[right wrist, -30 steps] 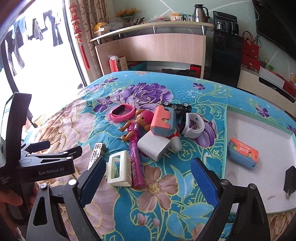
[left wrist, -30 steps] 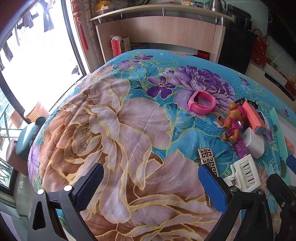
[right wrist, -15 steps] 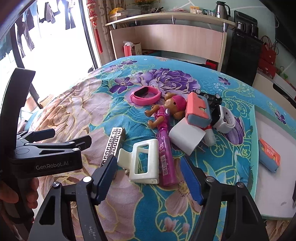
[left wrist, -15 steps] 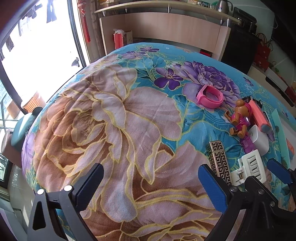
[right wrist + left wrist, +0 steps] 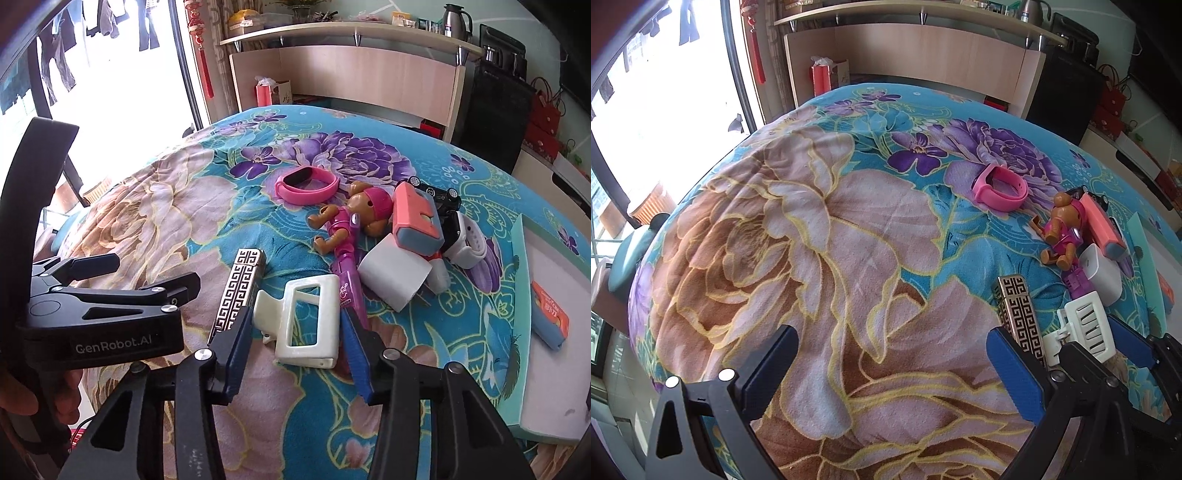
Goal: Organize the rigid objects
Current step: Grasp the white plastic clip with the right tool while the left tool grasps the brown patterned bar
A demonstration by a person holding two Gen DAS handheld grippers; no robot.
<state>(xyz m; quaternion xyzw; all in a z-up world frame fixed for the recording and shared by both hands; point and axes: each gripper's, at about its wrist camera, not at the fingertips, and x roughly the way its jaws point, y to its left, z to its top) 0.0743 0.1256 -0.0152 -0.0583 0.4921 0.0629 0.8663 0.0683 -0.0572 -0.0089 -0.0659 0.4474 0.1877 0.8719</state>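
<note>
Right tongs (image 5: pixel 295 341) are pointed down at the bed, jaws closing around the white hair clip (image 5: pixel 308 325); the clip sits between the two blue pads, left pad just beside its hinge end, right pad along its far edge, can't tell if they're pressing yet. Just left of the left pad: a flat lighter with a black-and-silver key pattern (image 5: pixel 238 295), lying on the floral blanket (image 5: pixel 155 192). Just past the right pad: a purple pen (image 5: pixel 349 288) running away from the tongs, then a white charger block (image 5: pixel 393 275) and a toy dog in pink (image 5: pixel 352 218). Further out: pink wristband (image 5: pixel 306 184), a coral-and-blue box (image 5: pixel 415 218) leaning on a black toy car (image 5: pixel 439 195), and a white watch (image 5: pixel 467 243). Off to the right side, a white tray with a green rim (image 5: pixel 521 295) holds one orange-and-blue pack (image 5: pixel 550 319). Left tongs (image 5: pixel 890 373) hang wide apart over bare blanket, nothing between the pads; the lighter and hair clip are just outside their right pad. A hand (image 5: pixel 48 391) grips the left tongs' handle at the lower left.
</note>
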